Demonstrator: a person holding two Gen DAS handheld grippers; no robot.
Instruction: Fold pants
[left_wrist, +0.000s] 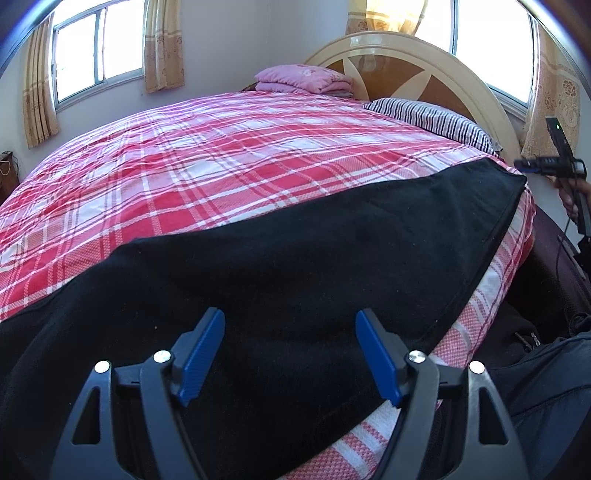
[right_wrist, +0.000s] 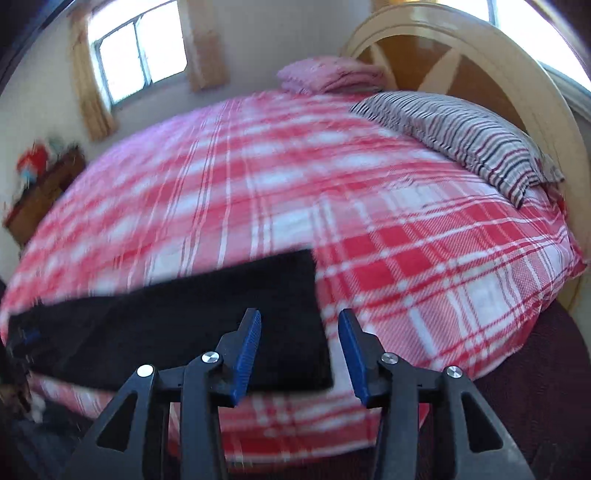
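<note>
Black pants (left_wrist: 295, 266) lie flat along the near edge of a bed with a red and white plaid cover (left_wrist: 207, 162). My left gripper (left_wrist: 290, 325) is open and empty just above the pants' middle. In the right wrist view the pants (right_wrist: 184, 332) end in a straight edge, and my right gripper (right_wrist: 300, 325) is open and empty above that end's near corner. The right gripper also shows in the left wrist view (left_wrist: 554, 166), held off the far right side of the bed.
A striped pillow (right_wrist: 461, 133) and a folded pink blanket (left_wrist: 306, 79) lie by the curved headboard (left_wrist: 424, 59). Windows with curtains are behind. A dark wooden stand (right_wrist: 40, 195) is at the left. The right wrist view is blurred.
</note>
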